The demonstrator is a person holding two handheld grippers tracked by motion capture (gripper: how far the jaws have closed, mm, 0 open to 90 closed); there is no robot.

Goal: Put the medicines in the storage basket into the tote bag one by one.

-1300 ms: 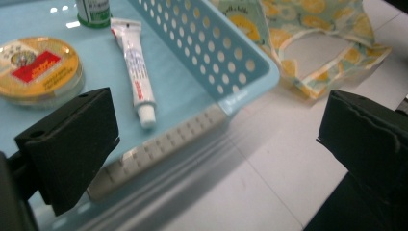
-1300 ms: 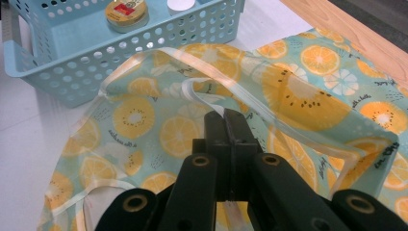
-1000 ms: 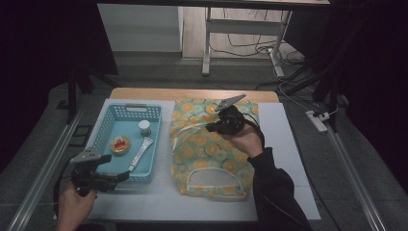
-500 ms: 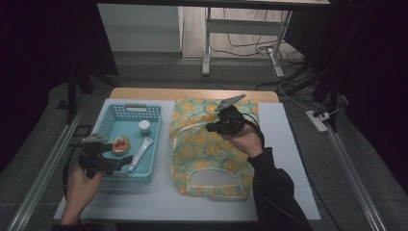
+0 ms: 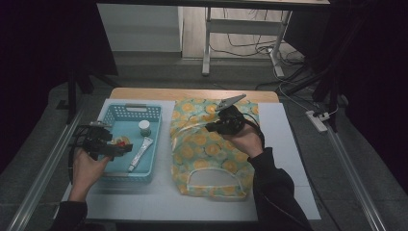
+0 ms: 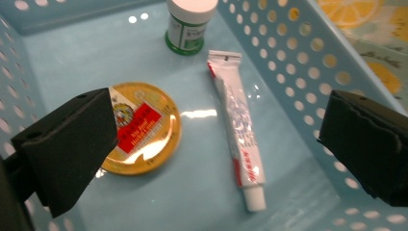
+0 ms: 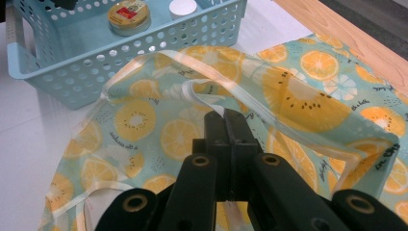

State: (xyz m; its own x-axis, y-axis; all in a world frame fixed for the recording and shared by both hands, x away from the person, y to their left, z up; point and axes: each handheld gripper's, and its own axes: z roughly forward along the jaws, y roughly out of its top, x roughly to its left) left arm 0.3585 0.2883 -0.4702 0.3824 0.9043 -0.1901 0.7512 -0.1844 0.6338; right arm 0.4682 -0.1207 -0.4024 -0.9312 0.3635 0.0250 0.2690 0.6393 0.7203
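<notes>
The left tongs stand wide open above the floor of a pale blue perforated basket, one black jaw low at the left edge, the other at the right. A round yellow tin with a red label lies flat on the basket floor, partly hidden behind the left jaw. Just beside it a white tube with red print lies lengthwise, its cap toward the camera. Beyond the tube stands a small green jar with a white lid. A fruit-patterned cloth shows outside the basket wall.
</notes>
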